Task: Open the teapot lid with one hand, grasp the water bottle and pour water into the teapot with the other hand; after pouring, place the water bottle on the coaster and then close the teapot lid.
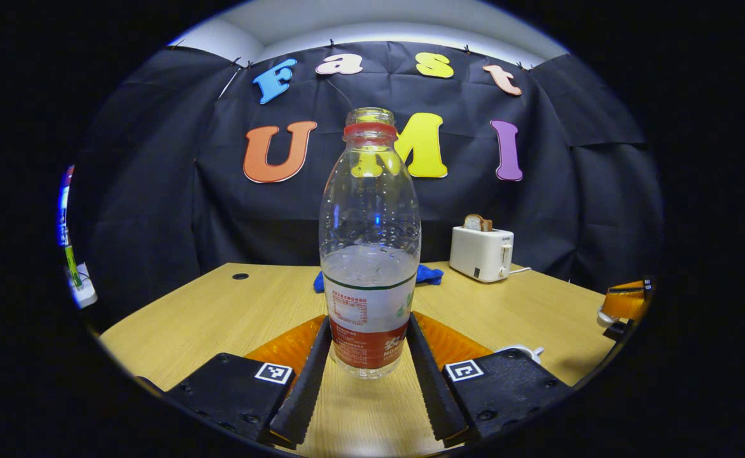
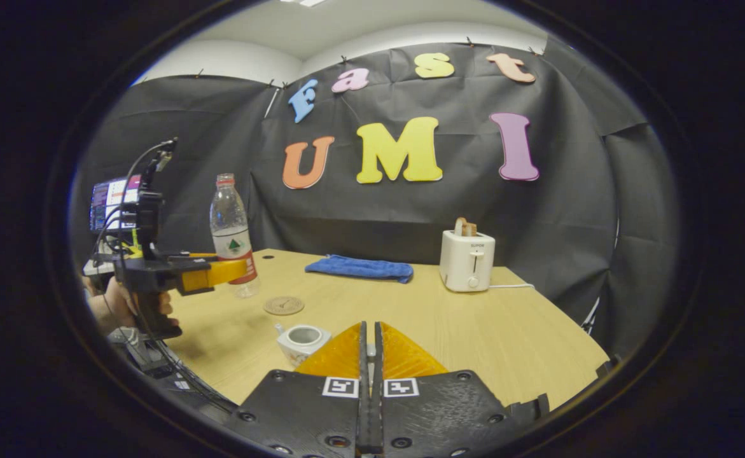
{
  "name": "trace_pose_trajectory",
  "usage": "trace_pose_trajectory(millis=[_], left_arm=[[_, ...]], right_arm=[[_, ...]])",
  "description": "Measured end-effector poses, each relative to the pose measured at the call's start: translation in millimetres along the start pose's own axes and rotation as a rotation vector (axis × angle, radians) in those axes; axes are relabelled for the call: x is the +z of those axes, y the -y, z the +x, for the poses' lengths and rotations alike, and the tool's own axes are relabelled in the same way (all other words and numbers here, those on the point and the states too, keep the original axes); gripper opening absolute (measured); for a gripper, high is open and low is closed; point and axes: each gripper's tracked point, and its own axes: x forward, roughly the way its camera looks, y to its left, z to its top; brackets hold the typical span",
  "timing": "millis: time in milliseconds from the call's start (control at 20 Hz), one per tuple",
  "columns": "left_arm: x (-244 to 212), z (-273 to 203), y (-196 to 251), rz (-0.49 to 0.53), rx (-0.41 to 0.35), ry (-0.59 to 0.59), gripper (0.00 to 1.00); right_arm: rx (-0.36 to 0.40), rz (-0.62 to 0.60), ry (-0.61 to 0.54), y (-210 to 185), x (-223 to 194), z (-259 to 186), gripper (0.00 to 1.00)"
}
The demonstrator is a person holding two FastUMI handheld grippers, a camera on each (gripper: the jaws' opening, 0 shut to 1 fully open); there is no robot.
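bottle (image 1: 369, 254): clear glossy plastic (paper label) | table (image 1: 232, 312): matt wood

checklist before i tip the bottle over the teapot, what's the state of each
1. Grip on bottle: left gripper presses it from both sides, bottle upright. Ok.
2. Bottle mouth: no cap on the neck. Ok.
3. Teapot open: its top is uncovered. Ok.
4. Lid out of the way: right gripper is shut with a pale sliver pinched between its fingers, seemingly the lid. Ok.
5. Bottle over teapot: not ok. In the right gripper view it stands off to the side, beyond the coaster.
6. Water already in the teapot: cannot tell.
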Motion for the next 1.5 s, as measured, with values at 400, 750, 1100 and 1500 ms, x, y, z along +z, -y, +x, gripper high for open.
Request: trace_pose_trajectory(millis=[400, 750, 1100, 1500], left_arm=[[-36.3, 69.8, -18.1, -0.035, 0.022, -0.093, 0.74], [-55.2, 85.5, -19.7, -0.024, 0.020, -0.134, 0.76], [-57.0, 84.6, -17.8, -0.002, 0.002, -0.146, 0.78], [-51.3, 80.1, -5.7, -0.006, -0.028, -0.144, 0.99]], right_arm=[[-0.030, 0.022, -0.053, 16.8, -23.1, 3.5, 0.00], [-0.029, 0.039, -0.077, 19.2, -32.2, 12.9, 0.00], [-0.030, 0.040, -0.077, 18.1, -31.7, 13.7, 0.00], [-0.024, 0.038, -0.070, 13.5, -29.6, 9.8, 0.00]])
